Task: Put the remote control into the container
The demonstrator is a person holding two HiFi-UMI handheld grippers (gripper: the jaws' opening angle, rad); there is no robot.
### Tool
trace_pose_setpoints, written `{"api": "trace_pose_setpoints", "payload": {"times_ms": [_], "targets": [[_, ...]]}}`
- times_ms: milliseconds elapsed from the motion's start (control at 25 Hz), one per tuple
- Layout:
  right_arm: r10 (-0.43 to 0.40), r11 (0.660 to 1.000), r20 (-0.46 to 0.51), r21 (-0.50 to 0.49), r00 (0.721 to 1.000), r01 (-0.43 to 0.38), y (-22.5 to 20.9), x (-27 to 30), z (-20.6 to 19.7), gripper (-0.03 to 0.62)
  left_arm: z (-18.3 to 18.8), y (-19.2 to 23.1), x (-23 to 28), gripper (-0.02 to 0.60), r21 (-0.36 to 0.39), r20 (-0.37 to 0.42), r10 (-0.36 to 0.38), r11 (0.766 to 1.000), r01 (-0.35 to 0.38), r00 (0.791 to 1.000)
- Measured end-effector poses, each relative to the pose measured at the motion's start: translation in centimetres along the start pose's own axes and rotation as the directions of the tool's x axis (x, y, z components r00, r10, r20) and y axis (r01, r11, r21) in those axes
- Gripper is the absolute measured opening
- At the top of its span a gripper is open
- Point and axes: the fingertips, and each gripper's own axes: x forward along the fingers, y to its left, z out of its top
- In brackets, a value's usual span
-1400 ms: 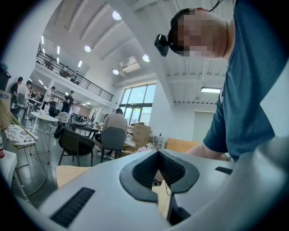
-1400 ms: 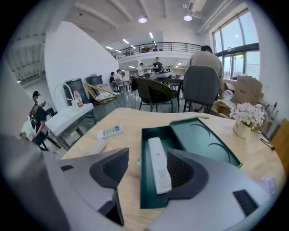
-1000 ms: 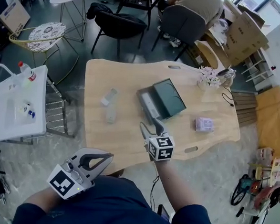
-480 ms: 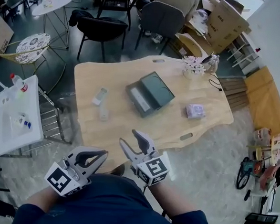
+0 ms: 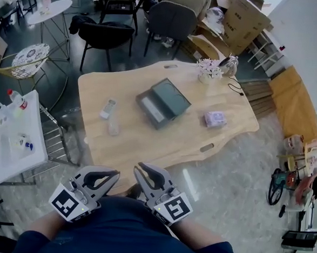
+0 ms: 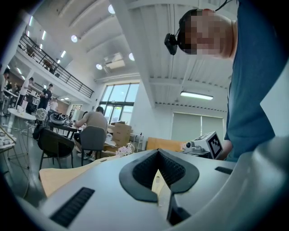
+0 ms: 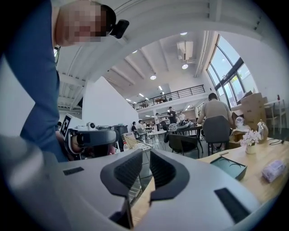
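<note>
The dark green container (image 5: 170,97) lies open in the middle of the wooden table (image 5: 146,144). A pale grey remote control (image 5: 154,111) lies in its left part. A second light remote (image 5: 108,108) rests on the table to the container's left. Both grippers are held close to my body, off the table's near edge. My left gripper (image 5: 114,174) (image 6: 158,151) is shut and empty. My right gripper (image 5: 145,166) (image 7: 145,151) shows a narrow gap between its tips and holds nothing. The right gripper view shows the container (image 7: 228,167) far off to the right.
A clear small object (image 5: 113,128) stands near the second remote. A purple packet (image 5: 214,119) lies to the container's right, and a flower vase (image 5: 208,70) stands at the far edge. A white side table (image 5: 11,140) is at my left, and chairs (image 5: 105,36) stand beyond the table.
My right gripper has drawn back from beside the container, over the table's near edge, to my body. Its jaws have closed to a narrow gap. The left gripper has barely moved.
</note>
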Motion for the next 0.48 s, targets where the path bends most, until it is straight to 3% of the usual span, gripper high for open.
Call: {"api": "trace_pose_setpoints", "payload": {"times_ms": [120, 240, 400, 480], "targets": [[0.016, 0.999, 0.016, -0.042, 1.000, -0.016, 1.5, -0.2, 0.8, 0.034, 0.3, -0.3, 0.0, 0.012, 0.013, 0.024, -0.013, 1.000, 0.012, 1.000], [0.027, 0.998, 0.039, -0.055, 0.999, -0.024, 2.5, -0.3, 1.6, 0.026, -0.4, -0.8, -0.1, 0.012, -0.005, -0.035, -0.023, 1.000, 0.022, 0.999], [0.031, 0.997, 0.065, -0.078, 0.997, -0.026, 3.5, -0.7, 2.2, 0.018, -0.2, -1.2, 0.0, 0.012, 0.005, -0.016, -0.033, 0.999, 0.033, 0.999], [0.034, 0.996, 0.069, -0.088, 0.997, -0.028, 3.9, -0.8, 2.1, 0.018, 0.5, -1.3, 0.1, 0.012, 0.015, 0.034, -0.039, 0.999, 0.039, 0.999]]}}
